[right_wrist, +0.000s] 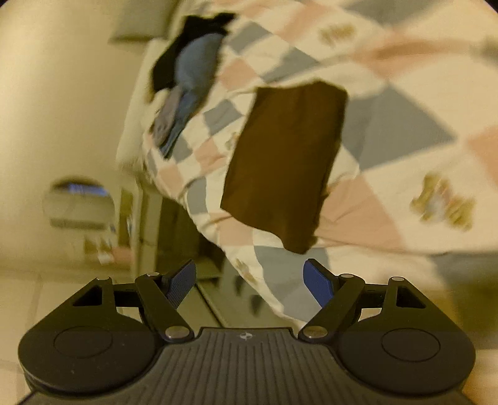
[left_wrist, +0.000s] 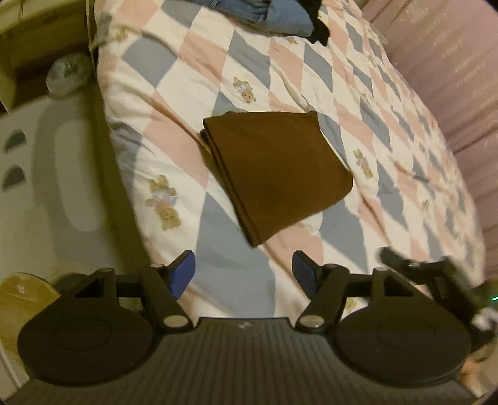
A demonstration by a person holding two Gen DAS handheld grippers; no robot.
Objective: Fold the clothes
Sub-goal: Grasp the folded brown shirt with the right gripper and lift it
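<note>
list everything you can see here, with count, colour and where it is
brown garment: 1, dark brown, folded, middle of quilt
quilt: 1, pink, grey and cream checks with bears, covers bed
blue clothes: pile, blue, far end of quilt
black garment: 1, black, beside blue clothes
box: 1, tan, floor left of bed
left gripper: 1, black with blue pads, open, empty, near edge of quilt
right gripper: 1, black with blue pads, open, empty, off bed edge

Folded garment [left_wrist: 277, 177]: plain dk brown. Quilt [left_wrist: 174, 81]: pink/grey-blue/cream diamond patchwork w/ small tan teddy-bear motifs. Clothes pile [left_wrist: 280, 15] at far end: blue denim + black (blurred). Claw pads [left_wrist: 182, 274]: blue, arms black.
</note>
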